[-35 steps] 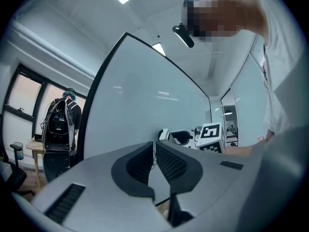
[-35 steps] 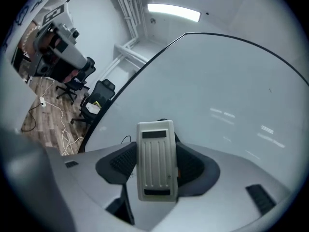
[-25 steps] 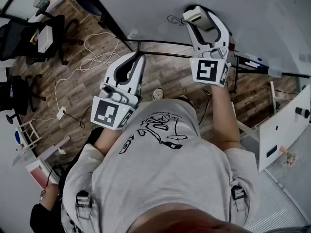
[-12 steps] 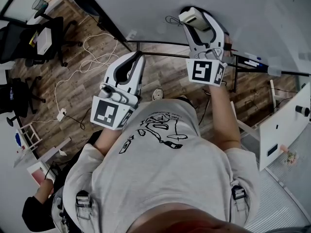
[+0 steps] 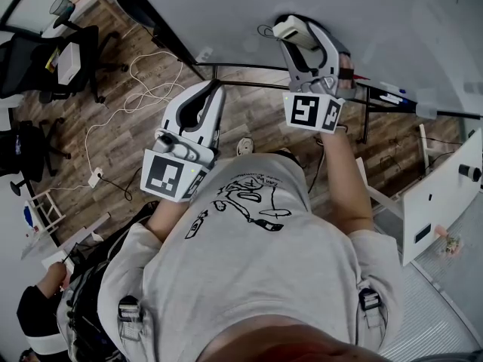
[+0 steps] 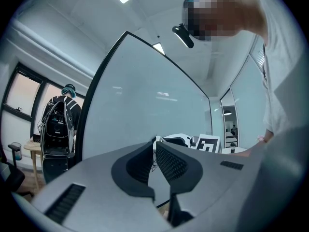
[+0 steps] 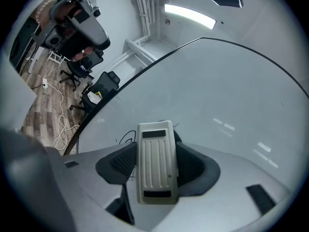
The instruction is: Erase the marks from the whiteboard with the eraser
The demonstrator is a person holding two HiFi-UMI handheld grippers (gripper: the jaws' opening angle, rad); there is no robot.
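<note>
Two grippers are seen from above, held out in front of a person in a grey printed T-shirt [image 5: 249, 277], whose body fills the near half of the head view and hides the floor beneath. The right gripper [image 7: 157, 161] is raised to the far side and is clamped on a pale ribbed eraser [image 5: 291, 27], which is pressed flat against the whiteboard [image 5: 362, 13]. A black scribble [image 7: 124, 138] is left on the board just to the left of the eraser, and part of it is covered by the eraser and the jaw. The left gripper [image 6: 154, 163] is held lower and nearer the body, well apart from the board; its jaws are drawn almost together with nothing between them. A tray with markers [image 5: 392, 96] is fixed along the board's lower edge to the right. On the wooden floor at the left, a white cable [image 5: 143, 81] is looped and black office chairs [image 5: 30, 59] are stood. Another person [image 5: 38, 315] is seen at the near left corner, and a white cabinet [image 5: 438, 194] at the right.
</note>
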